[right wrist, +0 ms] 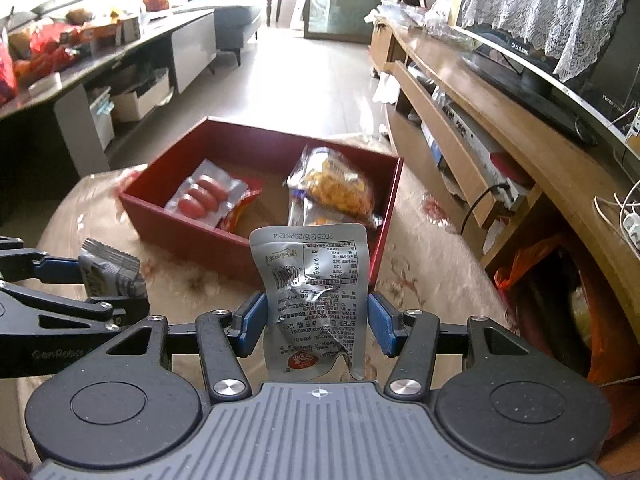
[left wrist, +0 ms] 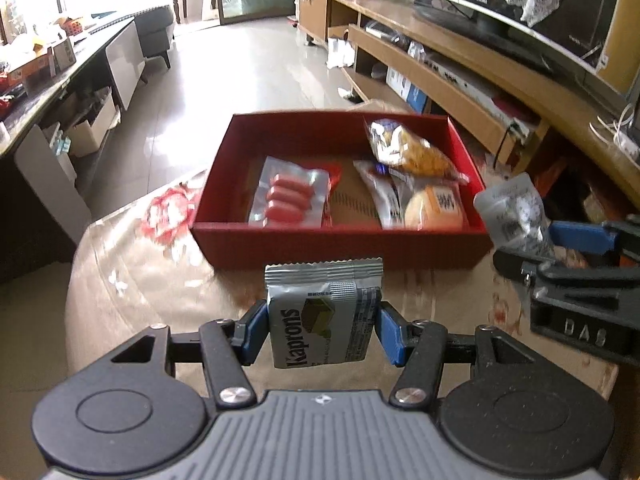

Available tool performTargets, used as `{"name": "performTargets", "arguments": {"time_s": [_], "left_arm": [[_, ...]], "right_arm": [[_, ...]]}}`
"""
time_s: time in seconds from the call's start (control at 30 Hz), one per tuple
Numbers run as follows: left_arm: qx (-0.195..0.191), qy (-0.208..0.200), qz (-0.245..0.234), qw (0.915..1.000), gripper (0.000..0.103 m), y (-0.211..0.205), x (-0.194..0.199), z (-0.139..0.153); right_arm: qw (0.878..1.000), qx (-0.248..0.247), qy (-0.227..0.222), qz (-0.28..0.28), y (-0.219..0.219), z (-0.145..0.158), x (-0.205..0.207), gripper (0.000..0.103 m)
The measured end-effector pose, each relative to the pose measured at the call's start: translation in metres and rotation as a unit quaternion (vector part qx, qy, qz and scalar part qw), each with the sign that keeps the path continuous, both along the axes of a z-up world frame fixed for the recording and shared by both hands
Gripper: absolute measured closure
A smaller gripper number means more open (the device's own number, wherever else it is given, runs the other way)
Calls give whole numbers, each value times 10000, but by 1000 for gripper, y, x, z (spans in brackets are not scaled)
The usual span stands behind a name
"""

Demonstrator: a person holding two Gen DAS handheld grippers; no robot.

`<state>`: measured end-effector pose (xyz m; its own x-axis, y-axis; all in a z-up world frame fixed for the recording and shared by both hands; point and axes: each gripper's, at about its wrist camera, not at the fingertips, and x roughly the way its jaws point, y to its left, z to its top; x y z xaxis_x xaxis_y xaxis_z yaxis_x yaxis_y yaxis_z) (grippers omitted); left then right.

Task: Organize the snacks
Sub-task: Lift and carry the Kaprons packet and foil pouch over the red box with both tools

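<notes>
Left hand-held gripper (left wrist: pixel 323 330): partly closed, its blue pads pressed on the two side edges of a silver wafer packet (left wrist: pixel 323 314) marked "Kaprons", held upright at lower centre of the left wrist view. The packet is judged light and crinkly, with a stiff, breakable filling; a gentle grip across the flat sides is advised, away from the crimped top seal.

Right hand-held gripper (right wrist: pixel 316 322): likewise partly closed on a foil pouch (right wrist: pixel 310 300), which is held by its sides with the printed back shown. The pouch is creased and dented, so it is judged light, limp and slippery; a hold low on the body is judged surest.

Red box (left wrist: pixel 340 238): set beyond both packets on a patterned cloth surface. A sausage pack (left wrist: pixel 288 196) is stowed at its left, a yellow snack bag (left wrist: pixel 416 152) at its right.

Differences between views: a round bun-like item (left wrist: pixel 434 206) in the box's near right corner is shown only in the left wrist view, being hidden behind the pouch in the right. The pouch's print is legible only in the right wrist view; in the left it is blurred, at the right edge.
</notes>
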<state>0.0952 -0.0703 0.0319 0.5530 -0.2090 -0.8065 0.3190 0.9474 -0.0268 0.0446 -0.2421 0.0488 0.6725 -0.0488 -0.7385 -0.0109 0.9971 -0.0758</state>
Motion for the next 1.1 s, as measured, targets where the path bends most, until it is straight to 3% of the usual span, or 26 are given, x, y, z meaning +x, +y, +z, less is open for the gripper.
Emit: {"name": "performTargets", "arguments": {"time_s": [0.53,0.8,1.1], "left_arm": [[-172,-98,293,9994,45,-24,80,9],[-16,32,384,9993,45,-39,113,-11],[154,115,502,9986,45,-45,132,-28]], "right_arm": [[9997,98,-95,-206,-15,7,65,41],[9993,126,209,-275,-21,-15,108,41],[9982,229,453,-310,-23,-34,128,40]]}}
